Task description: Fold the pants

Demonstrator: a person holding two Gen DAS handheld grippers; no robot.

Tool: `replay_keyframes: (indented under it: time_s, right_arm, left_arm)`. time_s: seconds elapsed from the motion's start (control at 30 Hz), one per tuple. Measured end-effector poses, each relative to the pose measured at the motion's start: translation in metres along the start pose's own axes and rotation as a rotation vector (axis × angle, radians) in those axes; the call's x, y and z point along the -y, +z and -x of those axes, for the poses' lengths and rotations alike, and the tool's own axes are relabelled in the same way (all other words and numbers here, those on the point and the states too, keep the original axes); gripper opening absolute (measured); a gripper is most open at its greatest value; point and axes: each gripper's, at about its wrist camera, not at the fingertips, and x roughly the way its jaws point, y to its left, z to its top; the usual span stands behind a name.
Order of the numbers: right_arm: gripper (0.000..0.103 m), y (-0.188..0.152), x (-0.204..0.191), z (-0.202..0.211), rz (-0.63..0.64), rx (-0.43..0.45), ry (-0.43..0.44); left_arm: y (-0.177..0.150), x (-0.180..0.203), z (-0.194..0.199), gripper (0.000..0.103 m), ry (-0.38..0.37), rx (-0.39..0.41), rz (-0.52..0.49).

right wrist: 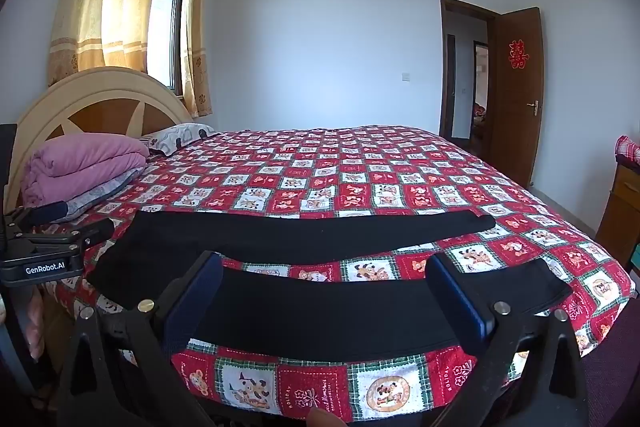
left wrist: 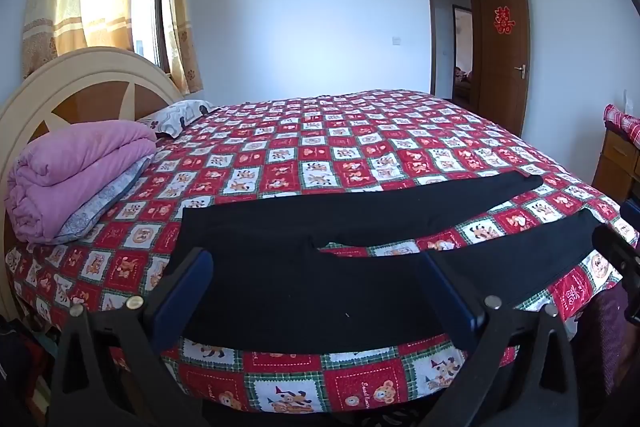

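Black pants (left wrist: 304, 267) lie flat near the front edge of the bed, waist to the left, the two legs spread apart to the right. In the right wrist view the pants (right wrist: 320, 311) show both legs, the near one just ahead of me. My left gripper (left wrist: 316, 267) is open and empty, held over the waist and upper near leg. My right gripper (right wrist: 324, 275) is open and empty, held over the near leg. The left gripper (right wrist: 60, 235) also shows at the left edge of the right wrist view, and part of the right gripper (left wrist: 616, 259) at the right edge of the left wrist view.
The bed has a red and white checked cartoon bedspread (left wrist: 320, 155). A folded pink quilt (left wrist: 76, 171) and pillows lie by the headboard (left wrist: 80, 83) at left. A wooden cabinet (left wrist: 616, 155) stands at right, with an open door (left wrist: 504, 51) behind.
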Motion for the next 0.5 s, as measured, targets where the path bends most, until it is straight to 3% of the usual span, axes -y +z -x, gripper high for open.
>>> replay_keyframes:
  time_s: [0.5]
  right_arm:
    - [0.102,-0.0039,0.001,-0.0014,-0.003,-0.007,0.002]
  left_arm:
    - [-0.0022,-0.0004,-0.0015,0.103,0.001,-0.006,0.001]
